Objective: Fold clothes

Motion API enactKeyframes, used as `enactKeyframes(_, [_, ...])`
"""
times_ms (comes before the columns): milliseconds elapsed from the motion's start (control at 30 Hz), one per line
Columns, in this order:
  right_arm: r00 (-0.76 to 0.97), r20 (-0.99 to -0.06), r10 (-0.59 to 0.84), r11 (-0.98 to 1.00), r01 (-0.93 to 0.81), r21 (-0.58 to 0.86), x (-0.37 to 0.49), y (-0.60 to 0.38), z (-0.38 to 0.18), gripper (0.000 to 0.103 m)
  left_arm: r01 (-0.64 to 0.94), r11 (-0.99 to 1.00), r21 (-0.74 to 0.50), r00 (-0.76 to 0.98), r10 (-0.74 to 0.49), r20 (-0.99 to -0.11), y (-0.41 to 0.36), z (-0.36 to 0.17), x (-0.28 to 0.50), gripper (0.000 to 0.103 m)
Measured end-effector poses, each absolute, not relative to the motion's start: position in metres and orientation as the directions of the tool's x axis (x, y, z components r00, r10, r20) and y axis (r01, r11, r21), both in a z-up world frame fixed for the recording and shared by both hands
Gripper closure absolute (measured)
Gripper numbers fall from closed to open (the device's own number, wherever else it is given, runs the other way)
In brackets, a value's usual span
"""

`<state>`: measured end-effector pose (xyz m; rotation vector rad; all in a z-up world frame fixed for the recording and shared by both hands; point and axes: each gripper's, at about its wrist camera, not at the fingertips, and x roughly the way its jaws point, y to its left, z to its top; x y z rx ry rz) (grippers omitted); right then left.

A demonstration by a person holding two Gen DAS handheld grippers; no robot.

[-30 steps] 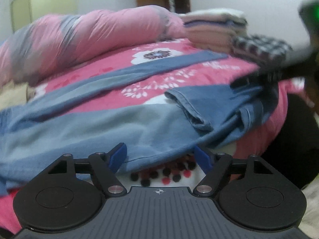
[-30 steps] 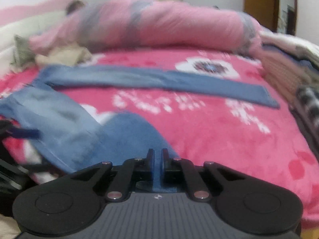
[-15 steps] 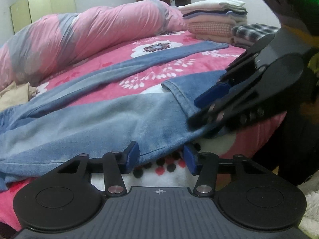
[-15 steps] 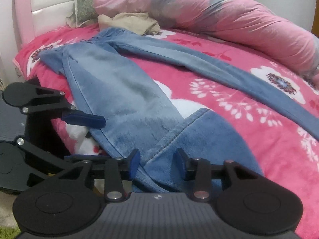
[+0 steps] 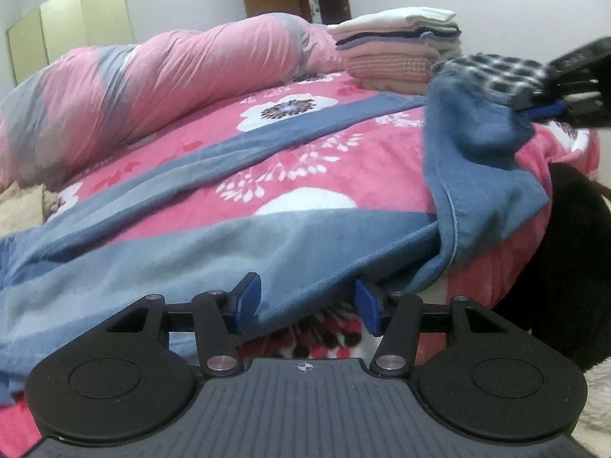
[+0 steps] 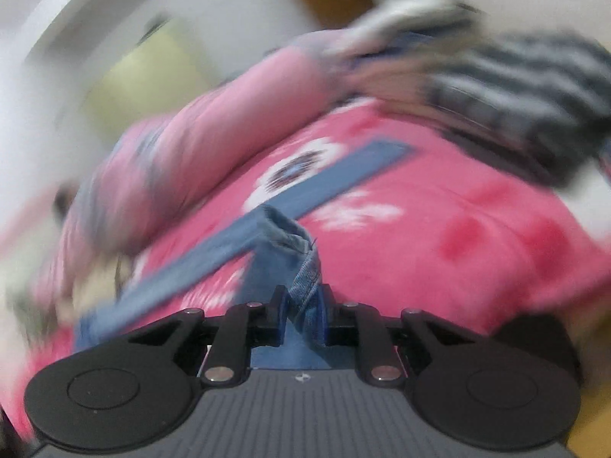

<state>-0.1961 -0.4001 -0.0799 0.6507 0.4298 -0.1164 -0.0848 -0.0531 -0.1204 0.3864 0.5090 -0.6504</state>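
Blue jeans [image 5: 198, 252] lie spread across the pink flowered bed, one leg [image 5: 267, 145] stretching toward the far side. My left gripper [image 5: 305, 305] is open at the bed's near edge, its blue fingers either side of the near leg's lower edge, not clamped. My right gripper [image 6: 303, 318] is shut on the hem of the near leg [image 6: 301, 267] and holds it lifted. In the left wrist view that gripper [image 5: 550, 108] appears at the upper right, with the raised denim [image 5: 481, 160] hanging from it. The right wrist view is motion-blurred.
A rolled pink and grey quilt [image 5: 160, 87] lies along the far side of the bed. A stack of folded clothes [image 5: 397, 53] and a checked garment [image 5: 496, 70] sit at the far right corner. A beige cloth [image 5: 23, 210] lies at the left. Wardrobes and a door stand behind.
My right gripper closed on the jeans hem and lifted it up to the right. The left gripper opened wider and stayed at the near edge.
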Motion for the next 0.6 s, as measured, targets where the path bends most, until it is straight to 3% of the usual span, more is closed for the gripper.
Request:
enactKeyframes(133, [0.932,-0.362,-0.024,0.605,0.302,0.737,-0.232,-0.443,-0.104,0.086,0.661,0.725,0.193,0.683,-0.475,-0.554,-0.060,-0.118,-0.077,0.049])
enactKeyframes(267, [0.949,-0.314,-0.022,0.597,0.265,0.757,-0.231,-0.456,-0.098,0.086,0.663,0.731,0.163,0.674,-0.488,-0.554,-0.064,-0.112,-0.066,0.053])
enactKeyframes(333, [0.957,-0.291,-0.017,0.607,0.241,0.758,-0.229,-0.461,-0.093,0.085,0.671,0.730,0.133,0.661,-0.506,-0.554,-0.066,-0.108,-0.060,0.062])
enactKeyframes(400, [0.964,-0.267,-0.011,0.616,0.217,0.757,-0.227,-0.466,-0.088,0.085,0.680,0.728,0.084,0.636,-0.529,-0.561,-0.067,-0.103,-0.054,0.077])
enactKeyframes(600, [0.981,-0.194,0.008,0.643,0.144,0.752,-0.219,-0.479,-0.073,0.086,0.641,0.763,-0.082,0.587,-0.556,-0.589,-0.067,-0.098,-0.025,0.089])
